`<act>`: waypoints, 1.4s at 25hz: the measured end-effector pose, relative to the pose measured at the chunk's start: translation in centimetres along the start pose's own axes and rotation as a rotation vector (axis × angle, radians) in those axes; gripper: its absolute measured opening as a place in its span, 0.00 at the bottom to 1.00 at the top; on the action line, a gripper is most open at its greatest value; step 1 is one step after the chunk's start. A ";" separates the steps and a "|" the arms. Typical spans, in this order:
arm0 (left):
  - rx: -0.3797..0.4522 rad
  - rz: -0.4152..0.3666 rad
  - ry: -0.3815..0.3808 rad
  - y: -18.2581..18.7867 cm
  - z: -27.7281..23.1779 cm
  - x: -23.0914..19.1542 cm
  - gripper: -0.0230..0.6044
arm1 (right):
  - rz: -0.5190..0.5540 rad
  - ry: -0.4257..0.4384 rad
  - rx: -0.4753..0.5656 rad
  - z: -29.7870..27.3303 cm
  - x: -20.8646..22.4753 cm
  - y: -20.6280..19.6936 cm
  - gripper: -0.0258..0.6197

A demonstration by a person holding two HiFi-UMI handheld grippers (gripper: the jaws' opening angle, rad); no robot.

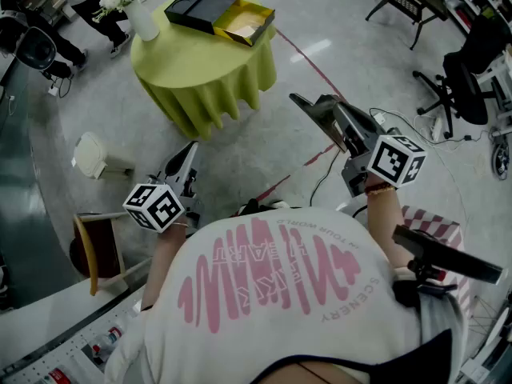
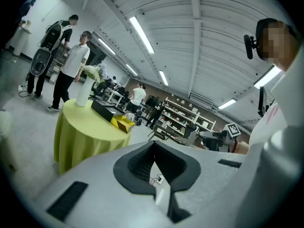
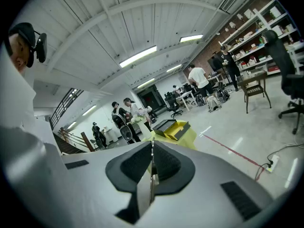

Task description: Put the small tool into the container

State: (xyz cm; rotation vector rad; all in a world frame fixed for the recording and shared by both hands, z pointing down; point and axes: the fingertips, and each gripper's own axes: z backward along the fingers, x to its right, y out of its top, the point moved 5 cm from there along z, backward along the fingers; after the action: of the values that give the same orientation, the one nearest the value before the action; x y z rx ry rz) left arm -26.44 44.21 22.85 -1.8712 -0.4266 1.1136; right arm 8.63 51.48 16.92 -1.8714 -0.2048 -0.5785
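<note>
Left gripper (image 1: 191, 149) and right gripper (image 1: 298, 100) both pinched closed and empty, far table (image 1: 188, 66) well away, no tool visible; a blind reach risks knocking the container (image 1: 189, 19) off its right edge.

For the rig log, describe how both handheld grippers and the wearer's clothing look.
The left gripper and right gripper are grey, tapering to two jaws lined with black ribbed pads. Each carries a white cube with black square markers: left cube, right cube. The person wears a white shirt with pink lettering.

Steep head view; gripper views toward table (image 1: 192, 62)
</note>
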 end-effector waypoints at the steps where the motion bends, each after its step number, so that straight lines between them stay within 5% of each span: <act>1: 0.001 -0.001 -0.001 0.2 0.1 -0.1 0.05 | 0.001 -0.002 0.001 -0.1 -0.2 0.0 0.07; 23: 0.013 -0.044 -0.071 3.1 0.9 -3.9 0.05 | -0.004 -0.057 0.053 -2.2 -3.5 -1.9 0.07; 35: 0.000 -0.044 -0.079 5.2 -3.0 -7.4 0.05 | -0.021 -0.029 0.032 -9.5 -2.2 -0.5 0.07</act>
State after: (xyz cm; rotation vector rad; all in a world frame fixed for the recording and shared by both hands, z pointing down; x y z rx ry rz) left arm -28.67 34.96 23.01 -1.8135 -0.5099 1.1604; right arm 3.73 43.25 18.85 -1.8493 -0.2512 -0.5594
